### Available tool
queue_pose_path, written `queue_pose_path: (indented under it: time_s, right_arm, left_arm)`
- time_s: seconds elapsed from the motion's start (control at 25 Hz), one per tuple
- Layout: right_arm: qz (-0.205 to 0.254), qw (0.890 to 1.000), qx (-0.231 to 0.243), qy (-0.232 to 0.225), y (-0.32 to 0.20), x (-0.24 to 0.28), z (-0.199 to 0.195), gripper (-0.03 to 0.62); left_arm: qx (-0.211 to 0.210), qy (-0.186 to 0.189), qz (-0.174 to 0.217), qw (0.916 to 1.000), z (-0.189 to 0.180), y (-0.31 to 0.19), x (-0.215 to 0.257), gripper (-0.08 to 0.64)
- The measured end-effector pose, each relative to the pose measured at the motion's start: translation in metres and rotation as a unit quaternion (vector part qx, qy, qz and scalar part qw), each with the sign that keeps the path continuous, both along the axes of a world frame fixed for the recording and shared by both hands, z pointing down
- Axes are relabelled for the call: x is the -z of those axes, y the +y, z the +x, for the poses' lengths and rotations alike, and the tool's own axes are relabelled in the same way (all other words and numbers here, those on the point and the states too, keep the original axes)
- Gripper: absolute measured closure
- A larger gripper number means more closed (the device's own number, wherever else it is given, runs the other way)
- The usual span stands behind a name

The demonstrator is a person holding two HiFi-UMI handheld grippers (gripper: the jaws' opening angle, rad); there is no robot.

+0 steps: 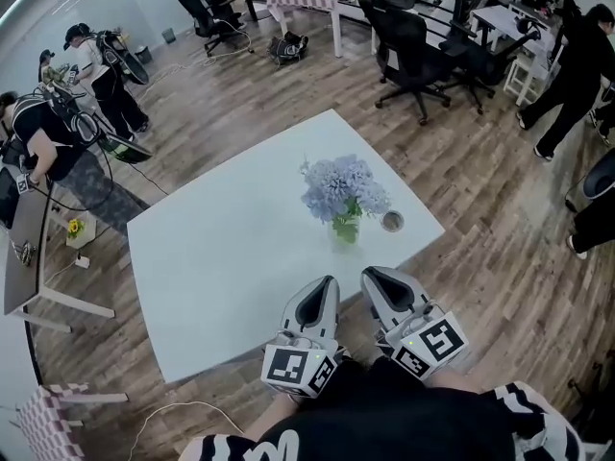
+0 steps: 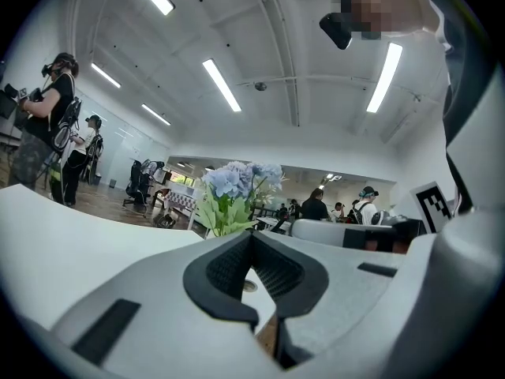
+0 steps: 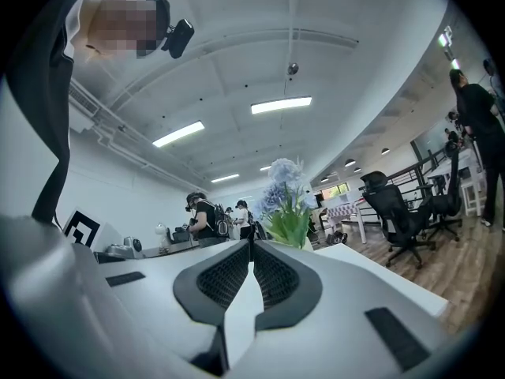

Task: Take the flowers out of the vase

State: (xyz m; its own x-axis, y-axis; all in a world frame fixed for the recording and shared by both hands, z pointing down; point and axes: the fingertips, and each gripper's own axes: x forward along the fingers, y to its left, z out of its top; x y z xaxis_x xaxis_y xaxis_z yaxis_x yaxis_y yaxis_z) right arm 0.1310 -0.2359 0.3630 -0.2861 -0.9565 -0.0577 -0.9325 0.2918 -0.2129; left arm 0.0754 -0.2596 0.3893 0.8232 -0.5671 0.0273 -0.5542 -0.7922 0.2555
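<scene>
A bunch of pale blue flowers (image 1: 344,188) with green leaves stands upright in a small clear vase (image 1: 345,230) on the white table (image 1: 221,257), near its right corner. Both grippers hover at the table's near edge, a short way from the vase and pointing level toward it. My left gripper (image 1: 330,281) is shut with nothing between its jaws, and my right gripper (image 1: 370,275) is likewise shut and empty. In the left gripper view the flowers (image 2: 237,181) rise just above the closed tips (image 2: 252,235). In the right gripper view the flowers (image 3: 286,181) stand above the closed tips (image 3: 252,243). The jaws hide the vase in both gripper views.
A small round cup (image 1: 391,222) sits on the table right of the vase. Black office chairs (image 1: 413,46) stand beyond the table on the wooden floor. People stand at the left (image 1: 58,142) and at the right (image 1: 567,75). A grey desk (image 1: 24,248) lies at the far left.
</scene>
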Motion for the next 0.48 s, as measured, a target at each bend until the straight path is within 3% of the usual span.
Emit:
queue_pose_path:
  time_s: [0.2, 0.48]
  right_arm:
    - [0.002, 1.0, -0.002, 0.004, -0.001, 0.004, 0.022, 0.561]
    - [0.0, 0.998, 0.054, 0.026, -0.028, 0.01, 0.042, 0.557]
  left_arm:
    - [0.005, -0.006, -0.008, 0.9999, 0.01, 0.0, -0.004, 0.555]
    - [0.043, -0.004, 0.004, 0.999, 0.016, -0.009, 0.012, 0.555]
